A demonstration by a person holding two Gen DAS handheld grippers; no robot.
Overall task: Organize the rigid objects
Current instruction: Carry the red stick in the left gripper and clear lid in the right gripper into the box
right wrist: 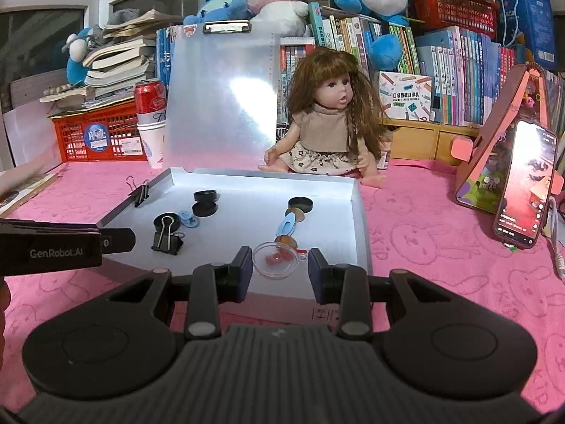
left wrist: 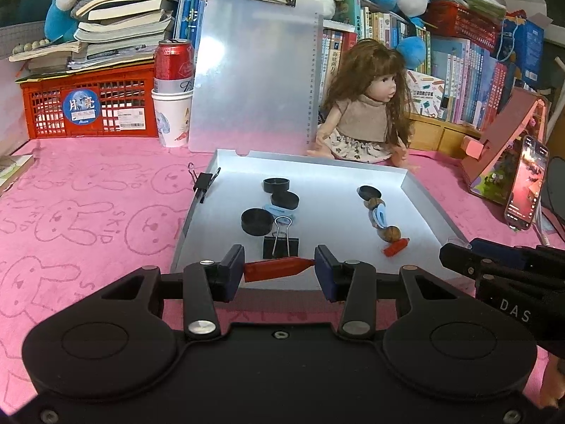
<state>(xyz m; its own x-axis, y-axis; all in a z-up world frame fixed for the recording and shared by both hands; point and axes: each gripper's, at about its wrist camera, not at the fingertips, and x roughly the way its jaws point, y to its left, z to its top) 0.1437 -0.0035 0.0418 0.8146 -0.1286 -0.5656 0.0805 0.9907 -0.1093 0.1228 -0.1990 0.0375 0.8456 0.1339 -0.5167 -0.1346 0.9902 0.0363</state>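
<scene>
We judged the step needed both loads carried level and set down in a bare part of the white tray (left wrist: 420, 194), clear of the binder clip (left wrist: 280, 243). Our left gripper (left wrist: 279, 268) clamped a red crayon (left wrist: 277, 269) end to end; our right gripper (right wrist: 280, 266) pinched a clear round dish (right wrist: 276, 259), both over the tray's near edge.

Left claw (left wrist: 279, 269) tilted down at the near edge of the tray (left wrist: 197, 219), pads clamped end to end on a red crayon (left wrist: 277, 269). Right claw (right wrist: 280, 269) same tilt, just right of it at that near edge, pads gripping a small clear dish (right wrist: 276, 259) by its rim. Claws side by side, close, not touching.
</scene>
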